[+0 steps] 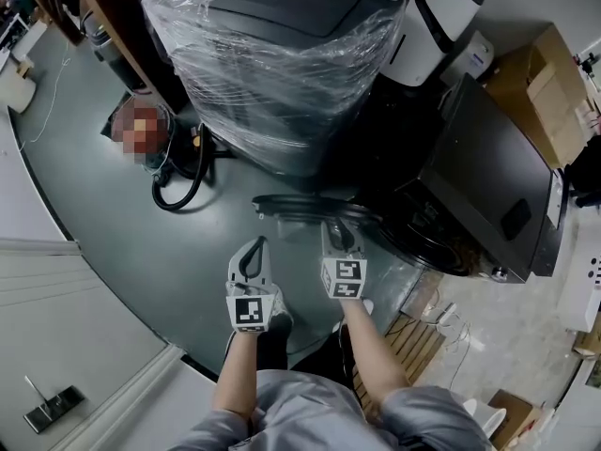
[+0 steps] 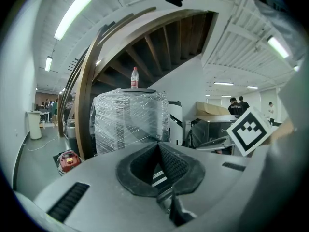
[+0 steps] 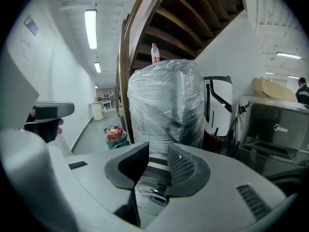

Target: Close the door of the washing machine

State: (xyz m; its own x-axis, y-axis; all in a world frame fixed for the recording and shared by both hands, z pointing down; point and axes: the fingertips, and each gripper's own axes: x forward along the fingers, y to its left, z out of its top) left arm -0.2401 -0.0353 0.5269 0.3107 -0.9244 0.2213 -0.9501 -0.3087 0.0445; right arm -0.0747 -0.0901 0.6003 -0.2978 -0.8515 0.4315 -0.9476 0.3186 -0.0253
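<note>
The black washing machine (image 1: 488, 186) stands at the right of the head view, and shows as a steel-fronted box (image 3: 275, 129) in the right gripper view. Its round dark door (image 1: 300, 205) swings out toward me and is seen edge-on. My right gripper (image 1: 340, 225) reaches the door's near rim. In the right gripper view the glossy rim (image 3: 157, 170) fills the gap between the jaws of the right gripper (image 3: 158, 151). My left gripper (image 1: 254, 244) hovers left of the door, apart from it. Its jaws meet at the tip, with nothing in the left gripper (image 2: 158, 144).
A plastic-wrapped appliance (image 1: 282, 54) with a bottle (image 3: 154, 52) on top stands behind the door. A black hose (image 1: 178, 191) and a red machine (image 2: 68, 159) lie at the left. Cardboard boxes (image 1: 545, 92) and a wooden pallet (image 1: 413, 346) are at the right.
</note>
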